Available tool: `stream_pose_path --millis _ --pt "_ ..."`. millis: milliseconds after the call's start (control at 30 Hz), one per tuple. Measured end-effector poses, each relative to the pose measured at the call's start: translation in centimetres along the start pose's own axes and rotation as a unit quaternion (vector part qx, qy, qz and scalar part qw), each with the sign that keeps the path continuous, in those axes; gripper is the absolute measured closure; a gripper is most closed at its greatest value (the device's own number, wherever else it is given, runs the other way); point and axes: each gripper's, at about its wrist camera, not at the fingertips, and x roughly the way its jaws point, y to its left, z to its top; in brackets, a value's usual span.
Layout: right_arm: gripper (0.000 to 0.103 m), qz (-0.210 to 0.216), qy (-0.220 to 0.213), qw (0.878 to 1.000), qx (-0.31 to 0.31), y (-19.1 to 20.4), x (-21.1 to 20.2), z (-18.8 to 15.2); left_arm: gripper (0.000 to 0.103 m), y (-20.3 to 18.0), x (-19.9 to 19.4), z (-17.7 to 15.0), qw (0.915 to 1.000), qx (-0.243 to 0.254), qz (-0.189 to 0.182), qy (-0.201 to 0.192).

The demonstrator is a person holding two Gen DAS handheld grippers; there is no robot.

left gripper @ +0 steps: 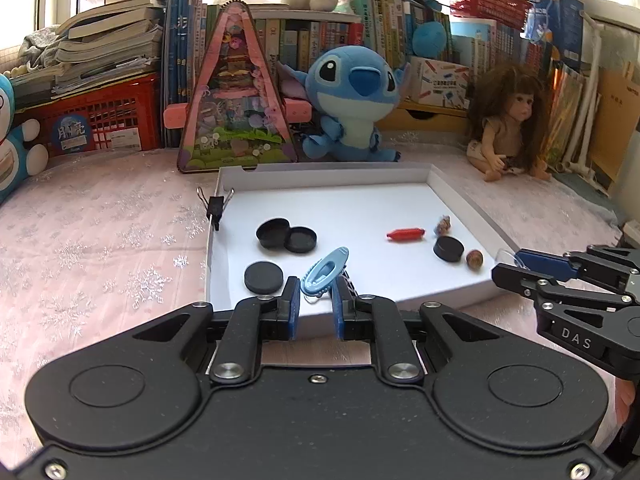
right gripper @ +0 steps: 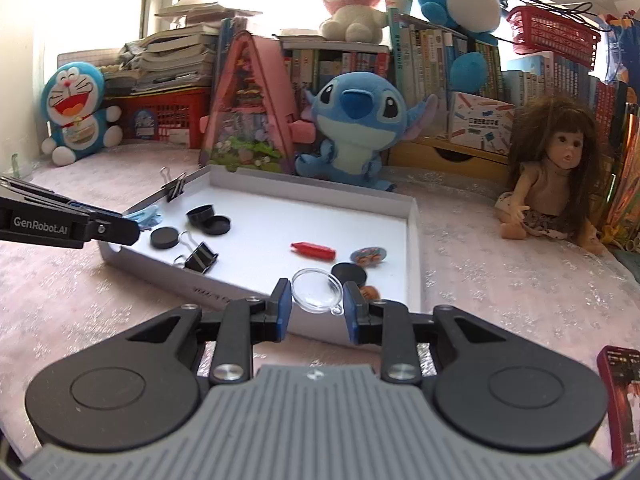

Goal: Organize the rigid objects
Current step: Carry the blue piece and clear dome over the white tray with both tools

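My left gripper [left gripper: 316, 294] is shut on a light blue plastic clip [left gripper: 325, 273], held just above the near edge of the white tray [left gripper: 328, 176]. From the right wrist view that gripper [right gripper: 135, 225] reaches in at the tray's left corner. My right gripper [right gripper: 316, 300] is shut on a clear round plastic dome [right gripper: 316, 289] over the tray's near right edge. Inside the tray lie two black caps [left gripper: 274, 232], a black disc [left gripper: 263, 277], a red capsule-shaped piece [left gripper: 405, 235], a black puck [left gripper: 449, 249], a brown nut [left gripper: 474, 259], a picture badge [right gripper: 366, 257] and a binder clip [right gripper: 200, 258].
Another binder clip [left gripper: 216, 206] grips the tray's left rim. Behind the tray stand a blue plush toy [left gripper: 352, 96], a triangular toy house [left gripper: 236, 96], a doll [left gripper: 508, 124], a red basket and books. A red phone [right gripper: 618, 400] lies near right on the pink cloth.
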Motion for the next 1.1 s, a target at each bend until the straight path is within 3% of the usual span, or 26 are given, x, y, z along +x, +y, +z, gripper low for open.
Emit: stream_pose_path --millis 667,1100 --pt "0.070 -0.022 0.000 0.999 0.044 -3.0 2.8 2.9 0.088 1.6 2.9 4.4 0.9993 -0.020 0.027 -0.020" --pt "0.070 -0.017 0.015 0.997 0.070 -4.0 7.6 5.3 0.088 2.7 7.7 7.6 0.9992 -0.032 0.014 -0.017"
